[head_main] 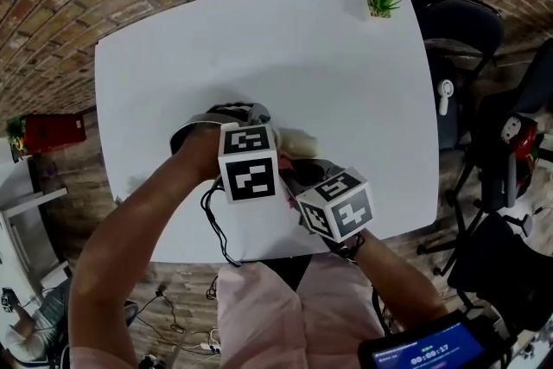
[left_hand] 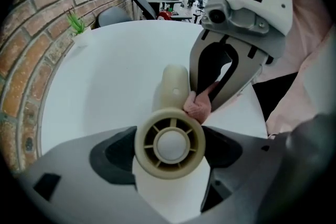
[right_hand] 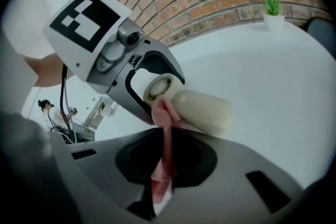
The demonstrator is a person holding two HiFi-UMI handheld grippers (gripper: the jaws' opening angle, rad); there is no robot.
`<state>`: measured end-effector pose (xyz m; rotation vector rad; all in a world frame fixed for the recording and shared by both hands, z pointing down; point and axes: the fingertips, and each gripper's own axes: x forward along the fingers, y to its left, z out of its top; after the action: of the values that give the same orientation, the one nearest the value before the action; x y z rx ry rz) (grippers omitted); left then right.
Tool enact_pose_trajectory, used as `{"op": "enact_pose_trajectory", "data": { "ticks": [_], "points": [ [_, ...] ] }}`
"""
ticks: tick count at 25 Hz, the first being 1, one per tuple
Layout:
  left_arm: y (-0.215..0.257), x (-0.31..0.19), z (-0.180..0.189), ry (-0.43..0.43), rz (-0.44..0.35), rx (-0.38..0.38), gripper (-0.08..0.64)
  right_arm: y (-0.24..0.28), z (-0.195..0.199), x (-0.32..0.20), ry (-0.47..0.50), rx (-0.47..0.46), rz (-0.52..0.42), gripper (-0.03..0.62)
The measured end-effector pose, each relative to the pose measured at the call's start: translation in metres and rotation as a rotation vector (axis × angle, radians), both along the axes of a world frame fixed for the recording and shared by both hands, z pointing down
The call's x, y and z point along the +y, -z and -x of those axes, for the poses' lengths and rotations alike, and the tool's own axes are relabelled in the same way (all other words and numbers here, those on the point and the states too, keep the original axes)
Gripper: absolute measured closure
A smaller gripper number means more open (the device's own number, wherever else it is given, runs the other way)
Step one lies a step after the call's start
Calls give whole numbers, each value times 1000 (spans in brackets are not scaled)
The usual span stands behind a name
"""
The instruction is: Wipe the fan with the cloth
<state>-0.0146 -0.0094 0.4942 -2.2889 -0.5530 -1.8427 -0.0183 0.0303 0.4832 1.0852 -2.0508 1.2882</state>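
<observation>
Fan (left_hand: pixel 173 86) is in your left hand-held gripper (left_hand: pixel 170 153), whose jaws are closed on its round cream head, with the body pointing away from that gripper over the near part of the white bench (head_main: pixel 259 56). Your right hand-held gripper (right_hand: pixel 165 162) has its jaws pinched tight on the pink cloth (left_hand: pixel 198 107). The cloth's bunched end touches the fan's body just behind the head, right beside the left jaws.

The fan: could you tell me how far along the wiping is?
Done: left gripper clamps the fan by its head; right gripper grips the pink cloth. In hand: cloth pressed against the fan's body behind the head. Left: wiping; coverage can't be judged.
</observation>
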Motion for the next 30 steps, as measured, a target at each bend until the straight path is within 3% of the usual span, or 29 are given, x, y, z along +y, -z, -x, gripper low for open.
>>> {"op": "enact_pose_trajectory", "data": {
  "ticks": [10,30],
  "points": [
    [-2,-1,-1,2,1,5,181,-2,-18,-5,-234,-66,47,560],
    [-3,-1,0,-9,-7,-2,181,-4,-53,11,-305,-71,78,560]
  ]
}}
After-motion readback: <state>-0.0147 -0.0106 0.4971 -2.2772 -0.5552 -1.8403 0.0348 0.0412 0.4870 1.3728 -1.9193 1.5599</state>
